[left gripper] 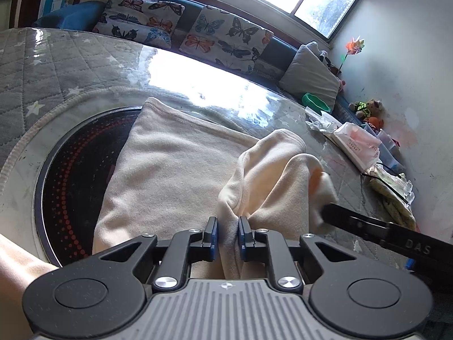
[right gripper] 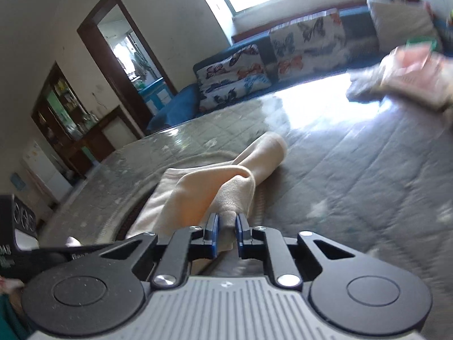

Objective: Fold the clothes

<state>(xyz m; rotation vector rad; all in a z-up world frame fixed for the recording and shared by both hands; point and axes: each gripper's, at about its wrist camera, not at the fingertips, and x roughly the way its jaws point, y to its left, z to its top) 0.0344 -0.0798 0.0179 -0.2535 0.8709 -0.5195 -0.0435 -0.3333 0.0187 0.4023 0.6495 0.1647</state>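
Now, garment: cream fleece garment (left gripper: 170, 170) is lying across the round hotplate (left gripper: 73, 175), near edge lifting.
Left gripper (left gripper: 228, 231): jaws narrow, pinching fleece.
Right gripper (right gripper: 227, 231): likewise pinching.
Risk: thin bites are probably slipping, spoiling the fold.

Black claws with blue pads

Each claw (left gripper: 228, 233) (right gripper: 226, 233) has silver screws (left gripper: 287, 281), a ribbed grey base (right gripper: 226, 303); one arm reads "DAS".

Butterfly cushions (left gripper: 223, 35) on a sofa, tissue pack (left gripper: 357, 144) (table edge), teddy (left gripper: 368, 107).
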